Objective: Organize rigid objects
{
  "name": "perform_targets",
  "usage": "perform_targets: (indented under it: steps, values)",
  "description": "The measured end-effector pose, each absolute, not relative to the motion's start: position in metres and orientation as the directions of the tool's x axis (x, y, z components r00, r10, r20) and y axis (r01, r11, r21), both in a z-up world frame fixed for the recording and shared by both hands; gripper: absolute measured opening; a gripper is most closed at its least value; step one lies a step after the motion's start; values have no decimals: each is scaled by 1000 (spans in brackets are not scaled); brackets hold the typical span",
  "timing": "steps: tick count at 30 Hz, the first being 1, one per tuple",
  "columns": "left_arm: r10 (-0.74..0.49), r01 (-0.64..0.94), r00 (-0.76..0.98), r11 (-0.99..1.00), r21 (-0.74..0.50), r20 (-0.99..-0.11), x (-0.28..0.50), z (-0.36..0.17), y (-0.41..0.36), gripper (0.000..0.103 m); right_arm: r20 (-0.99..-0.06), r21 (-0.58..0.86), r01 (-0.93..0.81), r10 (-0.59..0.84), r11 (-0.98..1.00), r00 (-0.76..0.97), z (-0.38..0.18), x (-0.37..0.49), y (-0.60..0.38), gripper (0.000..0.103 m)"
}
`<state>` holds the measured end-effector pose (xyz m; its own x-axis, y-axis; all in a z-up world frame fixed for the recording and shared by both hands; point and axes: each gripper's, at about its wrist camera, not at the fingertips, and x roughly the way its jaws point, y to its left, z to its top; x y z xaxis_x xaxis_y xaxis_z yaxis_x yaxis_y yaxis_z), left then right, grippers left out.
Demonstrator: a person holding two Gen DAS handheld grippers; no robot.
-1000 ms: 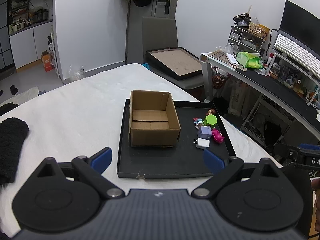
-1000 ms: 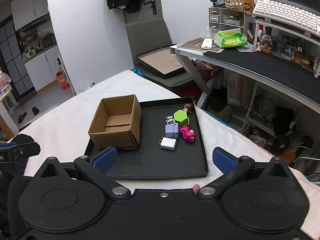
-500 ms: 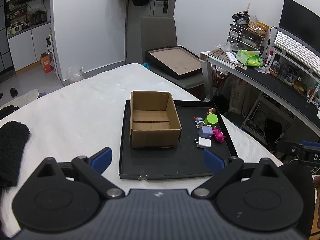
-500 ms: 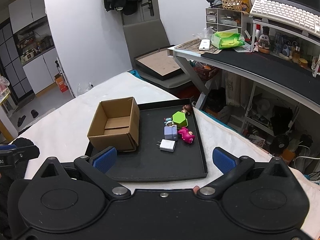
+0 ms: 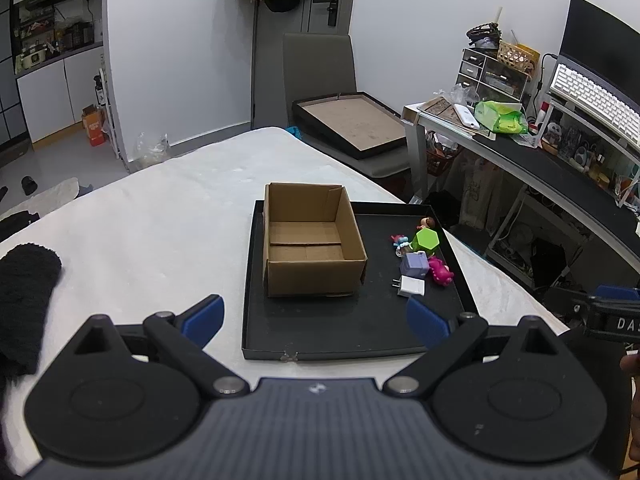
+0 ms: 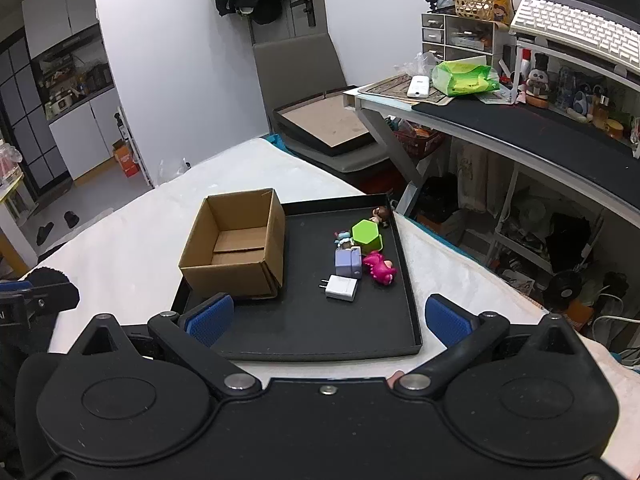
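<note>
On the black tray (image 6: 408, 312), empty open cardboard box (image 6: 236, 252), small colourful toys (image 6: 362, 254) beside, both grippers spread.

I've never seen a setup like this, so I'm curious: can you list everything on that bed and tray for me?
Tray: 1, black, on the white bed cover.
Cardboard box: 1, brown, open and empty, on the tray's left part.
Hexagonal block: 1, green, right side of the tray.
Brown-haired figurine: 1, far right corner of the tray.
Small blue-and-red figurine: 1, left of the green block.
Cube-shaped item: 1, lilac, nearer than the green block.
Pink toy: 1, right of the lilac cube.
Plug charger: 1, white, nearest of the small items.
Fuzzy cloth: 1, black, left on the bed.
Left gripper: blue pads, open, empty.
Right gripper: blue pads, open, empty.
</note>
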<state>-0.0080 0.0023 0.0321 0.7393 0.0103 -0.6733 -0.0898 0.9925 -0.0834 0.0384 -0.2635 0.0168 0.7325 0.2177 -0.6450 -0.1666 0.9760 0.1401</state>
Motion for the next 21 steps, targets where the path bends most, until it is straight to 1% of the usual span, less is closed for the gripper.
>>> perform_targets:
  steps: [10, 21]
  values:
    - [21, -94, 724, 993, -68, -690, 2, 27, 5, 97, -654, 133, -175, 219, 975, 724, 12, 47, -256, 103]
    - [26, -112, 690, 991, -71, -724, 36, 11, 11, 97, -664, 116, -203, 228, 972, 712, -1, 70, -250, 103]
